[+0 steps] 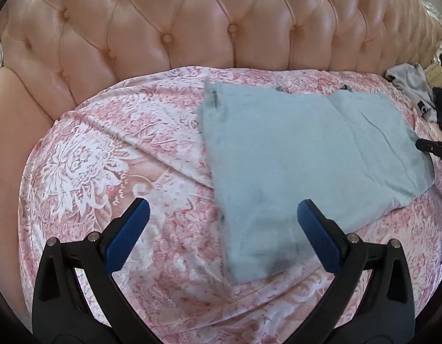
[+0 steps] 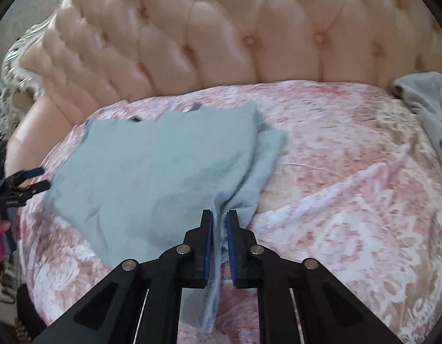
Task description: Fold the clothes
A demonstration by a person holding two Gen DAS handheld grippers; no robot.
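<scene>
Garment on bedspread, right gripper jaws pinching its edge, left gripper jaws wide, grey clothes near headboard

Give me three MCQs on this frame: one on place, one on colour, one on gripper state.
1. Where does the grey garment lie, seen from the right wrist?
A. Under the blue garment
B. At the far right of the bed, near the headboard
C. Between the left gripper's fingers

2. What colour is the garment being folded?
A. Light blue
B. Red
C. Black

3. How does the right gripper stand?
A. Wide open over bare bedspread
B. Out of view
C. Shut on the blue garment

Key: 1 B, it sits by the tufted headboard, apart from the blue garment. 2 A, pale blue against the pink bedspread. 3 C, the right gripper pinches a fold of cloth, while the left gripper is spread open.
</scene>
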